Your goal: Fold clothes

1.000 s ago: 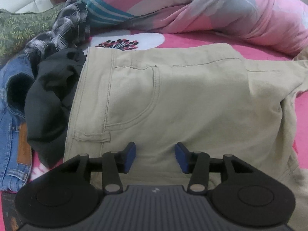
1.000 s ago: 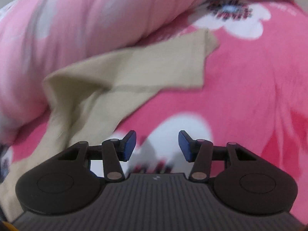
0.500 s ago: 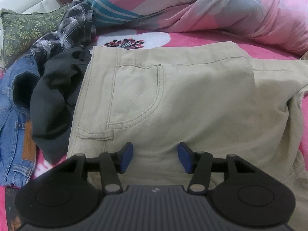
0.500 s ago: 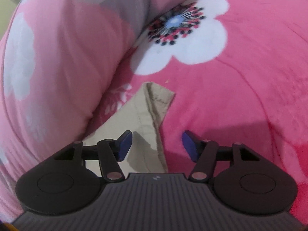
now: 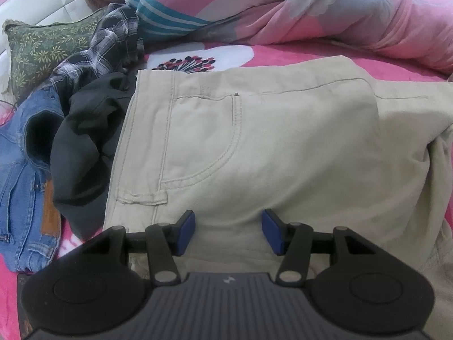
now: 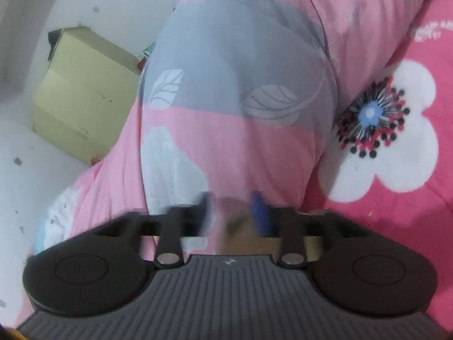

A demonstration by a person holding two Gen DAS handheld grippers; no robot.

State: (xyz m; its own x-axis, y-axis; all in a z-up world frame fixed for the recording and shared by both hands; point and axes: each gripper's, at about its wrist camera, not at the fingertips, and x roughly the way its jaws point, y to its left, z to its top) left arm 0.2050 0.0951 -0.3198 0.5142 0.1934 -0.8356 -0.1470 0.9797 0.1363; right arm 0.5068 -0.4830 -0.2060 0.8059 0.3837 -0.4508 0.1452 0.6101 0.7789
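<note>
Landmark: beige trousers [image 5: 283, 147], spread flat on the pink floral bedsheet [image 5: 354, 52], waistband toward the left of the left wrist view.
Left gripper [image 5: 228, 232]: hovers over the near edge of the trousers, jaws spread, no cloth visibly pinched.
Right gripper [image 6: 230, 212]: blurred, jaws opening — a scrap of beige cloth shows low between them, but whether the pads touch it I cannot tell.
Beyond the trousers: pink quilt [image 5: 339, 8], bunched.
Left of the waistband: dark garment [image 5: 85, 147], touching it; blue jeans [image 5: 25, 175] and plaid shirt [image 5: 99, 53] further out.
Progress: early, I judge — trousers are partly laid out, not a finished bundle; the pile looks untouched.
</note>
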